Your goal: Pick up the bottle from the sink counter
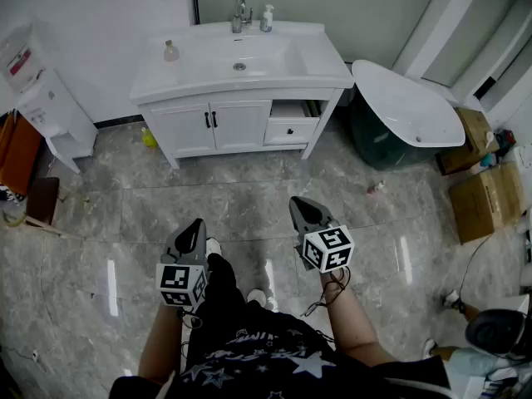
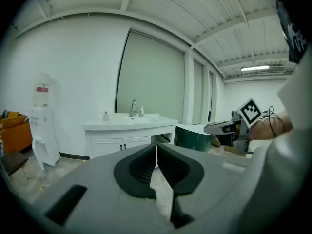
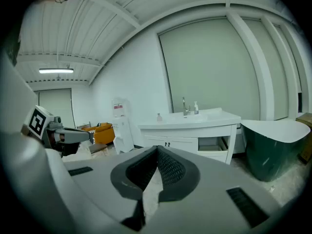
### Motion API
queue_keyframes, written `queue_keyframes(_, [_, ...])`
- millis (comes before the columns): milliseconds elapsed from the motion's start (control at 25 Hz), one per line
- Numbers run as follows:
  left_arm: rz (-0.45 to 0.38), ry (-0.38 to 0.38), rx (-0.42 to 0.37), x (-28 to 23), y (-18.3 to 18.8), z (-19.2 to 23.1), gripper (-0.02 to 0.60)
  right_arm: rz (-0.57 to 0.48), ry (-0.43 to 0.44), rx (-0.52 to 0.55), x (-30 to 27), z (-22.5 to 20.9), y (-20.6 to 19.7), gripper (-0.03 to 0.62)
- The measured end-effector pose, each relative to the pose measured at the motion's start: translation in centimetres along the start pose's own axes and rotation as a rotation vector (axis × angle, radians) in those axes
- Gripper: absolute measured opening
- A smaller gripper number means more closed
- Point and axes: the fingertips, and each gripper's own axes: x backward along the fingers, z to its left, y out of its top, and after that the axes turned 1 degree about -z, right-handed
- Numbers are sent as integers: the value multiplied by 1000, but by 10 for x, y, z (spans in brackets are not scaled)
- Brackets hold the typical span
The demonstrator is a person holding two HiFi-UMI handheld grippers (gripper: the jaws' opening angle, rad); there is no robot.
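A small clear bottle [image 1: 170, 51] stands on the left of the white sink counter [image 1: 324, 65]; a white pump bottle [image 1: 267, 17] stands beside the faucet [image 1: 239, 13]. Both grippers hang over the floor, well short of the vanity. My left gripper [image 1: 193, 227] and right gripper [image 1: 301, 206] point toward it, jaws together and empty. In the left gripper view the small bottle [image 2: 106, 116] is far beyond the shut gripper [image 2: 156, 145]. The right gripper view shows the small bottle [image 3: 159, 117] beyond the shut gripper [image 3: 157, 149].
A drawer [image 1: 291, 127] in the vanity stands open. A white and green bathtub [image 1: 407, 106] sits to the right, cardboard boxes [image 1: 486, 198] beyond it. A water dispenser [image 1: 46, 98] stands at the left wall. Small items [image 1: 148, 137] [image 1: 376, 188] lie on the tiled floor.
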Motion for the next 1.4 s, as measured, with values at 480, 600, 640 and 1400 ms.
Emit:
queue_keyframes(480, [6, -3, 14, 7, -10, -15, 21, -23, 14, 3, 8, 9, 0, 2])
queue_keyframes(600, [-6, -2, 5, 2, -5, -6, 21, -39, 7, 3, -1, 6, 7, 2])
queue_keyframes(640, [-13, 2, 3, 0, -2, 0, 21, -50, 6, 5, -6, 5, 12, 2])
queue_keyframes(1400, [-63, 16, 33, -152, 69, 198, 21, -88, 40, 10, -252, -3, 114, 184])
